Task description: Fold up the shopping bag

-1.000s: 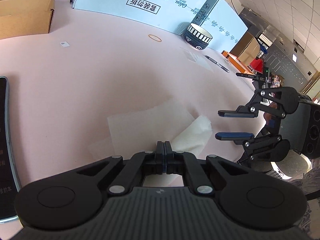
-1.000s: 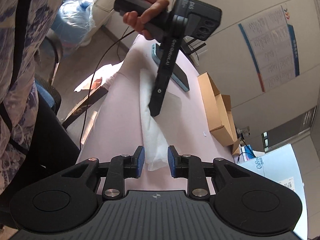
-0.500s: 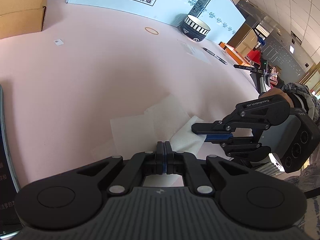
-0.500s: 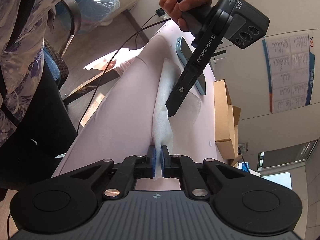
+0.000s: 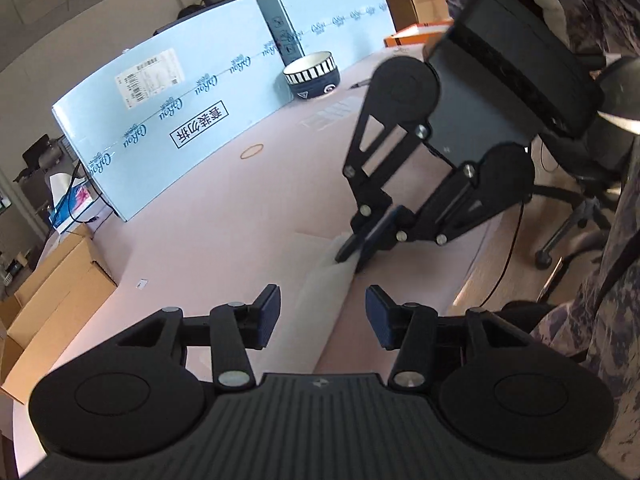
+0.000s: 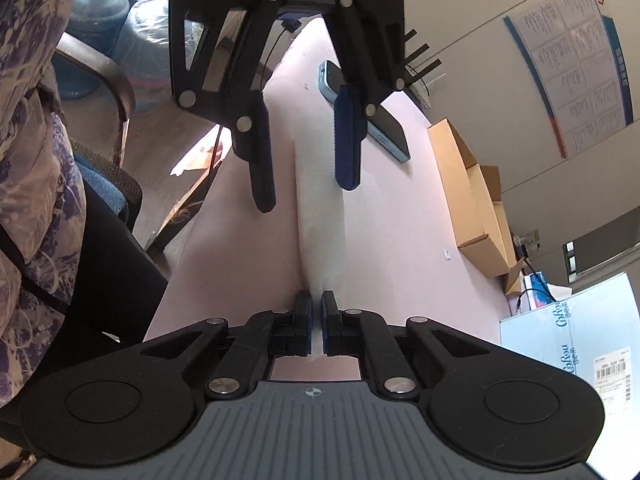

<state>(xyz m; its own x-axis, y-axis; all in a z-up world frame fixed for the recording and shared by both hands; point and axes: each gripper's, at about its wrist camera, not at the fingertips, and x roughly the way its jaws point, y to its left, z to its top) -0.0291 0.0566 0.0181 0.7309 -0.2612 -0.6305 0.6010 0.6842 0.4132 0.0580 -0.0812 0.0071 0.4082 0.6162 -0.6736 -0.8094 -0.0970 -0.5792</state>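
The white shopping bag (image 5: 316,300) lies as a long narrow folded strip on the pink table (image 5: 224,208). My left gripper (image 5: 322,316) is open, its fingers either side of the strip's near end. My right gripper (image 5: 352,254) faces it and is shut on the strip's far end. In the right wrist view the right gripper (image 6: 316,312) pinches the bag (image 6: 320,208) between nearly closed pads. The left gripper (image 6: 306,184) hovers open over the strip's other end.
A light blue box (image 5: 176,120) and a striped bowl (image 5: 314,76) stand at the table's back. Cardboard boxes (image 5: 52,288) sit at the left. A rubber band (image 5: 251,151) lies on the table. A phone (image 6: 368,116) lies beside the strip. An office chair (image 5: 580,208) stands off the table's edge.
My left gripper has let go of the bag, opened and turned to face along the strip. My right gripper stays shut on the bag's end. The bag now lies as a straight narrow strip.
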